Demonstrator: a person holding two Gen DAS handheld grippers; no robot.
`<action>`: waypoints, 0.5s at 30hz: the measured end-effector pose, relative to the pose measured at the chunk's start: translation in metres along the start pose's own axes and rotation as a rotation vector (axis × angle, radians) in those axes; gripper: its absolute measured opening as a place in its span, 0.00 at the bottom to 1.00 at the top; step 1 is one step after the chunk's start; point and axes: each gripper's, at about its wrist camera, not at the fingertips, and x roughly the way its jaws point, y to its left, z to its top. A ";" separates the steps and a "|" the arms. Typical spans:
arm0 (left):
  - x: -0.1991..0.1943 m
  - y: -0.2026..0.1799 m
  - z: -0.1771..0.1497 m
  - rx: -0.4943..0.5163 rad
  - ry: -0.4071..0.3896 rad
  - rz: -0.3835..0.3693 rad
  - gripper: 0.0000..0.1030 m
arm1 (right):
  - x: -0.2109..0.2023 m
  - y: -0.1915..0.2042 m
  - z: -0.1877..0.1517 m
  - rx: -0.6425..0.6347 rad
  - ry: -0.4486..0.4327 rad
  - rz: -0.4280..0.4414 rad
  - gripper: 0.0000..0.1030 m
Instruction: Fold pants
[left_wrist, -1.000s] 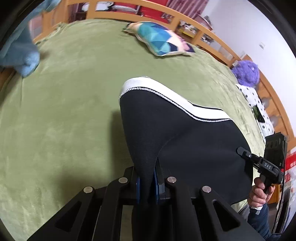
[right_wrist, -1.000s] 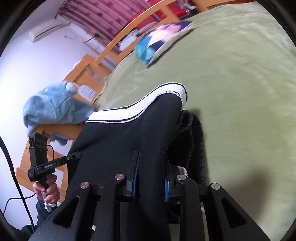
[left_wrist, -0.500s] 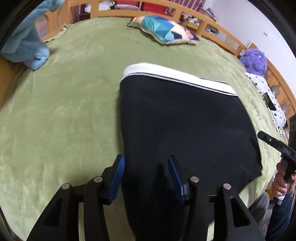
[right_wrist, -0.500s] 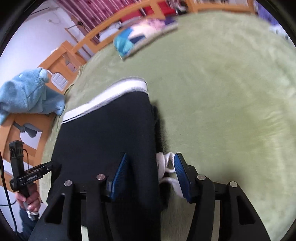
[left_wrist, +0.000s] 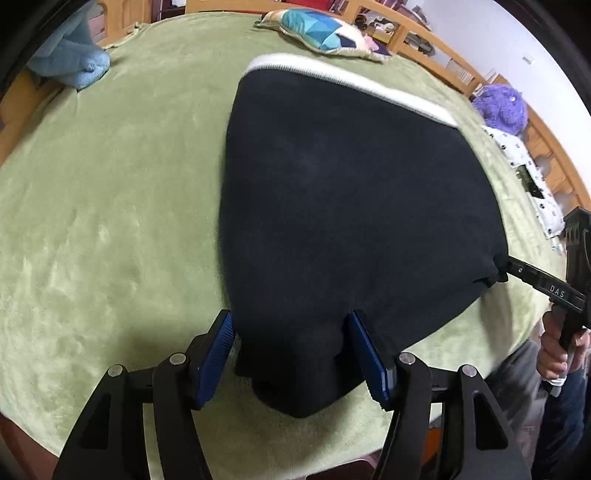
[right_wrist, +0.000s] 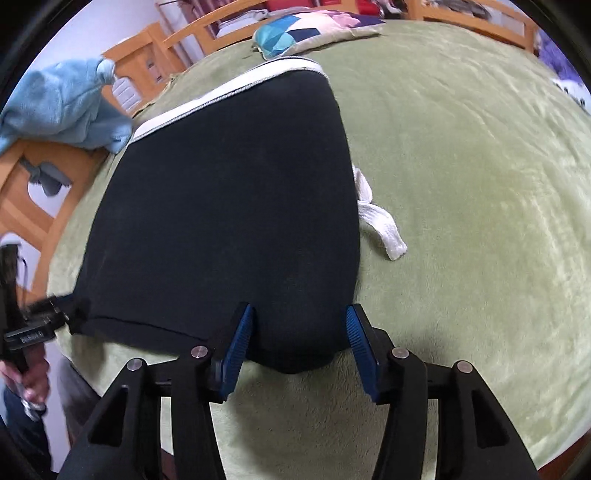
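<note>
The black pants (left_wrist: 351, 206) lie folded flat on the green bed cover (left_wrist: 110, 221), their white band at the far edge (left_wrist: 347, 79). My left gripper (left_wrist: 291, 354) is open, its blue pads either side of the near left corner of the fold. My right gripper (right_wrist: 299, 347) is open, astride the near right corner of the pants (right_wrist: 229, 206). A white drawstring (right_wrist: 380, 221) sticks out from the right edge. The right gripper also shows in the left wrist view (left_wrist: 517, 269) at the pants' corner.
A patterned pillow (left_wrist: 325, 33) lies beyond the pants. A blue plush blanket (left_wrist: 70, 59) hangs at the far left rail. A purple plush toy (left_wrist: 502, 107) and spotted cloth (left_wrist: 524, 162) sit at the right. A wooden rail (right_wrist: 44, 184) rings the bed.
Both grippers have let go of the pants and opened. The raised fold has dropped flat onto the bed, and both grippers have drawn back to its near corners.
</note>
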 end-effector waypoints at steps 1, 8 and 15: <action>-0.010 0.000 0.004 0.013 -0.026 0.002 0.60 | -0.008 0.001 0.003 -0.002 -0.013 0.011 0.49; -0.002 -0.010 0.020 0.042 -0.031 0.005 0.60 | -0.029 0.025 0.011 -0.071 -0.104 0.039 0.49; 0.005 -0.011 0.024 0.102 -0.023 0.016 0.64 | -0.010 0.035 0.000 -0.209 0.004 -0.040 0.49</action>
